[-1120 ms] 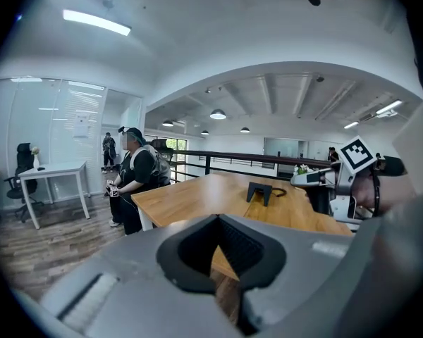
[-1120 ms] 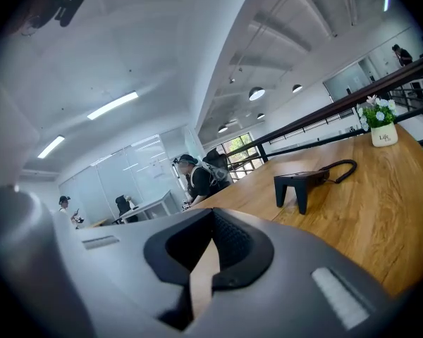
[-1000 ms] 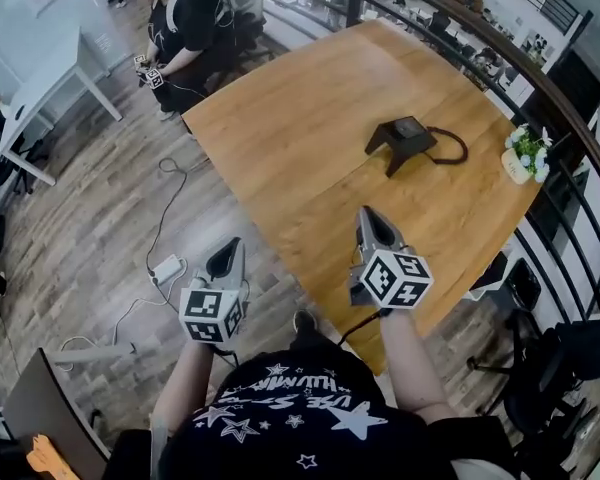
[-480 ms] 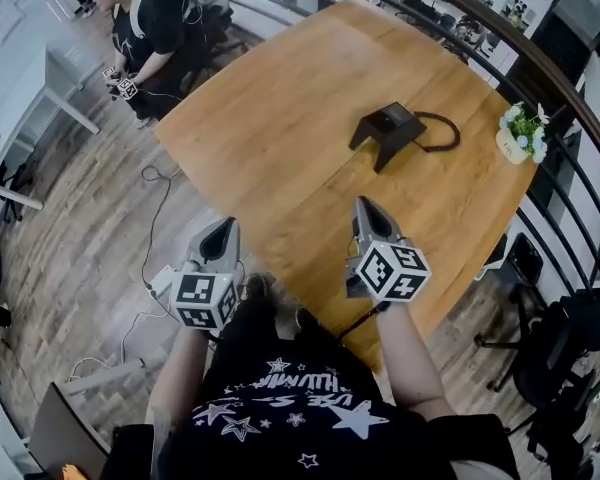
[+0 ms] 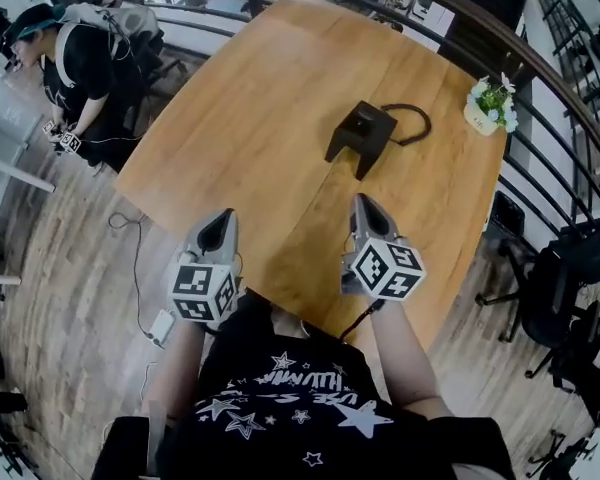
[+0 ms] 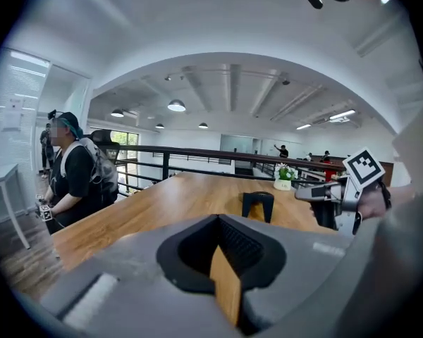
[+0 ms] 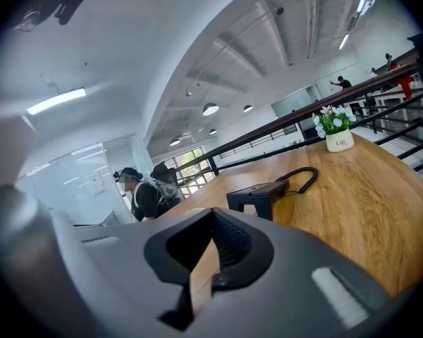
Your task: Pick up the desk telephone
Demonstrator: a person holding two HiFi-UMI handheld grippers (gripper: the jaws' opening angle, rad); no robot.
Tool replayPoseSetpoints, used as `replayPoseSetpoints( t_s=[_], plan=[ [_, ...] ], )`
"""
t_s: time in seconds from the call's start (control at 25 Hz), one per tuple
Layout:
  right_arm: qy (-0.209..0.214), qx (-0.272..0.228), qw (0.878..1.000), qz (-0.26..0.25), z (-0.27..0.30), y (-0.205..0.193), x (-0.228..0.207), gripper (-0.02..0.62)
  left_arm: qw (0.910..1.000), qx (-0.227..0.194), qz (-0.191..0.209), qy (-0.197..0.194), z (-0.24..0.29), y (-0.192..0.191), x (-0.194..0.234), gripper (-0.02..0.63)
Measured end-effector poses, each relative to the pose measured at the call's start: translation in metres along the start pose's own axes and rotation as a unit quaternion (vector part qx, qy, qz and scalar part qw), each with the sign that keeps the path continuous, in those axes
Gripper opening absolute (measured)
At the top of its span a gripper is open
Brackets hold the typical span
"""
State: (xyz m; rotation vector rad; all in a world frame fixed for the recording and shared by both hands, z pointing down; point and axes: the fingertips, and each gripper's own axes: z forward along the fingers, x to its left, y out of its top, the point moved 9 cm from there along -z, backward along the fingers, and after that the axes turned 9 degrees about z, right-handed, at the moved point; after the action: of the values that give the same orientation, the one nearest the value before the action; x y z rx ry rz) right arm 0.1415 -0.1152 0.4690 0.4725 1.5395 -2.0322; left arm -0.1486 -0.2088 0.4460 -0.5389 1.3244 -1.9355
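Observation:
The black desk telephone (image 5: 360, 136) stands on the far half of the wooden table (image 5: 270, 118), its black cord (image 5: 407, 120) curling behind it. The left gripper view has the telephone (image 6: 258, 204) straight ahead, and it (image 7: 264, 192) is just as central in the right gripper view. My left gripper (image 5: 220, 220) hovers at the table's near left edge, well short of it, jaws together and empty. My right gripper (image 5: 366, 208) is over the near part of the table, pointing at the telephone, also shut and empty. Both stay apart from it.
A white pot with a small plant (image 5: 488, 103) sits at the table's far right corner. A dark railing (image 5: 540, 78) runs behind the table. A person (image 5: 75, 68) sits off the far left side. Office chairs (image 5: 555, 298) stand to the right, a power strip (image 5: 162, 325) lies on the floor.
Both grippers have advanced toward the table; the left one came in from over the floor to the table's edge. The telephone has not moved. Both pairs of jaws stay together.

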Motion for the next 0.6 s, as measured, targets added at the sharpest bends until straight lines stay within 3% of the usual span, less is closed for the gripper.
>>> replayPoseSetpoints(
  t_s=[0.36,0.6],
  plan=[
    [-0.078,-0.06,0.994,0.056,0.042,-0.004,0.016,0.002,0.9954,-0.007,0.029,-0.091,0.06,0.018,0.058,0.002],
    [-0.112,-0.083,0.982,0.127,0.057,-0.01,0.017,0.024,0.9888,-0.016,0.044,-0.142,0.092,0.03,0.08,0.002]
  ],
)
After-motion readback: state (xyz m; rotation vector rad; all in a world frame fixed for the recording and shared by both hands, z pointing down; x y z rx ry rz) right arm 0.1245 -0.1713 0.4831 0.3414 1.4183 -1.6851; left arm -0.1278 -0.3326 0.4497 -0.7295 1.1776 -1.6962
